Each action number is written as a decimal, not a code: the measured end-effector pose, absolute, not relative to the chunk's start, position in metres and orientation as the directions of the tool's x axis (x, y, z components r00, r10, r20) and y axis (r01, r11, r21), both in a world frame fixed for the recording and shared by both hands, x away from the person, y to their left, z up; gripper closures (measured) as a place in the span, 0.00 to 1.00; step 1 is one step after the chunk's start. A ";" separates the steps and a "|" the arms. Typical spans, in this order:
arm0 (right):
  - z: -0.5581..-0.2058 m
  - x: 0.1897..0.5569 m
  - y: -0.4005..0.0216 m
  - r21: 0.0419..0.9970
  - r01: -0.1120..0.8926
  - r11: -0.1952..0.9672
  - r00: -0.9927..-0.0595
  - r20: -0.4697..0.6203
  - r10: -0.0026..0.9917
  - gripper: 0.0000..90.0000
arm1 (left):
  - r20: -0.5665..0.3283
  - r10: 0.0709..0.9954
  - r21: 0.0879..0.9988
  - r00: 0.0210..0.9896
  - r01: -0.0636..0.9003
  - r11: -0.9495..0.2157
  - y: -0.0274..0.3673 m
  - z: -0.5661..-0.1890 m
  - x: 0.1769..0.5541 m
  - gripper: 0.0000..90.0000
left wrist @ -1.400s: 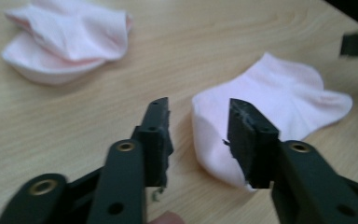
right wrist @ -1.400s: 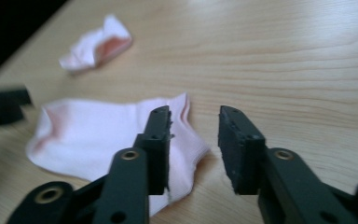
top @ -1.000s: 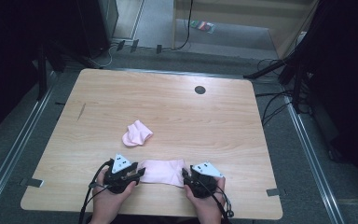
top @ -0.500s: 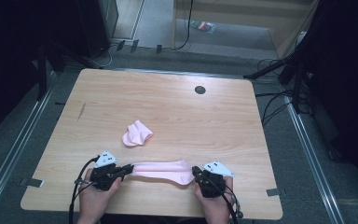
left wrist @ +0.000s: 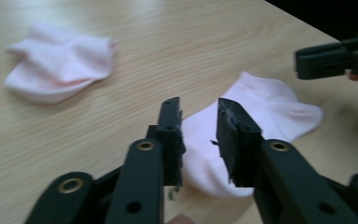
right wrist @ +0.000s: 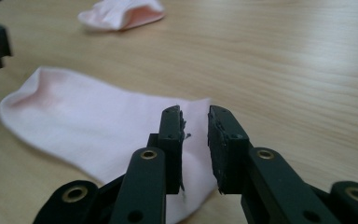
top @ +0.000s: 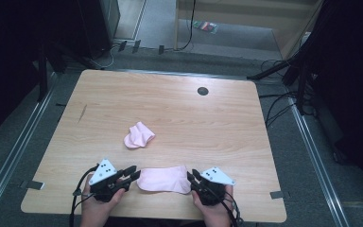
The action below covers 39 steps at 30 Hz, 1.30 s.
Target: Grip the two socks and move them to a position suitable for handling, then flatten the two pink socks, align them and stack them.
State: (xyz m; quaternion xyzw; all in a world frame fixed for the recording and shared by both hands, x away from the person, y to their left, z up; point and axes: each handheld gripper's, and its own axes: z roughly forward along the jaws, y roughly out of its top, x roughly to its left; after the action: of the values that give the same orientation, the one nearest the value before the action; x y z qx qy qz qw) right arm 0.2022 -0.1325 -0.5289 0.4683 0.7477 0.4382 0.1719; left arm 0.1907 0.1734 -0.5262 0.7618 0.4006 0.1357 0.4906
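Observation:
A flat pink sock [top: 163,179] lies on the wooden table [top: 179,113] near its front edge, between my two grippers. My left gripper [top: 132,174] sits at the sock's left end and my right gripper [top: 192,177] at its right end. Both have just been opening, and their jaws stand a little apart with no pad pressing on the sock. In the left gripper view the gripper [left wrist: 198,105] points at the sock [left wrist: 270,107]. In the right gripper view the gripper [right wrist: 194,114] hovers over the sock's [right wrist: 98,121] near edge. A second, crumpled pink sock [top: 139,135] lies farther back.
A dark round grommet [top: 203,91] sits in the table's far half. Cables [top: 283,109] run over the floor beyond the right edge. The crumpled sock [left wrist: 56,60] appears upper left in the left gripper view, and the other gripper [left wrist: 335,56] at upper right.
The sock, stretched taut between both shut grippers half a second ago, now lies slack and flat on the table. Both grippers have let go and the left hand has moved inward.

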 end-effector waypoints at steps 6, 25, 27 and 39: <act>-0.545 0.203 -0.117 0.768 0.584 0.262 -0.531 0.117 0.840 0.84 | -0.149 0.758 0.757 0.635 0.567 -0.326 0.162 -0.548 0.197 0.71; -0.544 0.206 -0.123 0.765 0.601 0.229 -0.508 0.144 0.849 0.75 | -0.233 0.750 0.778 0.619 0.582 -0.238 0.182 -0.548 0.201 0.65; -0.539 0.205 -0.124 0.784 0.583 0.212 -0.511 0.151 0.846 0.71 | -0.243 0.748 0.806 0.617 0.557 -0.198 0.188 -0.544 0.200 0.53; -0.498 0.226 -0.100 0.840 0.502 0.204 -0.571 0.145 0.808 0.58 | -0.279 0.860 0.855 0.428 0.518 0.020 0.240 -0.540 0.217 0.36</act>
State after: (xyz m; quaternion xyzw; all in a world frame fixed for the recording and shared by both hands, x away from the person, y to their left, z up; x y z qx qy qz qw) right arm 0.2258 -0.0997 -0.4981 0.4320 0.7579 0.4596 0.1664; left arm 0.2166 0.2402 -0.5396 0.6791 0.5071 0.1699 0.5028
